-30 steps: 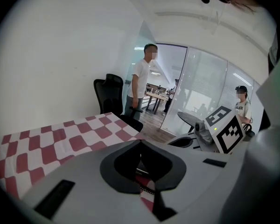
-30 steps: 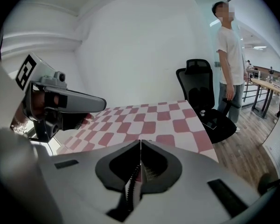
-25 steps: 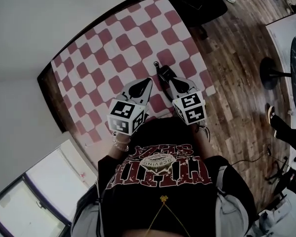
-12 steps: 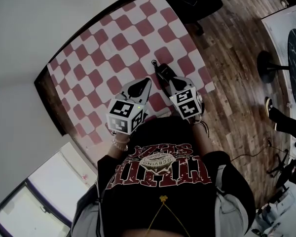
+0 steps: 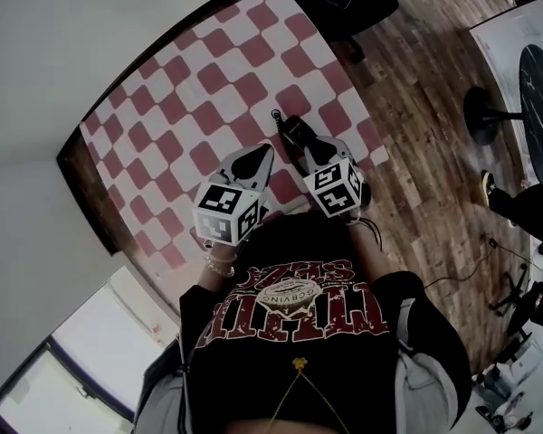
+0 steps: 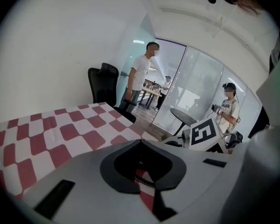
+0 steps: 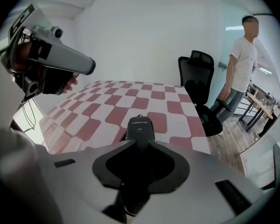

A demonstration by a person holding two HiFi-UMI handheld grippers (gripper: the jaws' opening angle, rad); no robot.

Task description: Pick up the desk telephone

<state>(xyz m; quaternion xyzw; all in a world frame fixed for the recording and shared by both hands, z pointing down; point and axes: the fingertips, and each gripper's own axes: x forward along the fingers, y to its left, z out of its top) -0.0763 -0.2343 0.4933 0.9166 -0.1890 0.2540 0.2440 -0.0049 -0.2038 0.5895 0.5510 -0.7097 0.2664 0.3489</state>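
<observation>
The black desk telephone [image 5: 292, 132] lies on the red-and-white checked tablecloth [image 5: 181, 89] near the table's right edge. In the right gripper view the telephone [image 7: 140, 126] points away from me, and its near end and cord run under the jaws. My right gripper [image 5: 306, 148] hangs low over that near end. Its jaws are opening, the telephone is in the narrow gap between them, and the pads do not press on it. To the left of the telephone my left gripper [image 5: 265, 152] hovers shut and empty over the cloth.
A black office chair [image 7: 199, 80] stands at the table's far end, with a person [image 7: 240, 64] on the wood floor [image 5: 425, 107] beside it. Another person [image 6: 227, 107] and a round dark table [image 6: 184, 115] are beyond the table's right edge.
My right gripper has sunk a little onto the telephone's near end. The left gripper has stayed where it was.
</observation>
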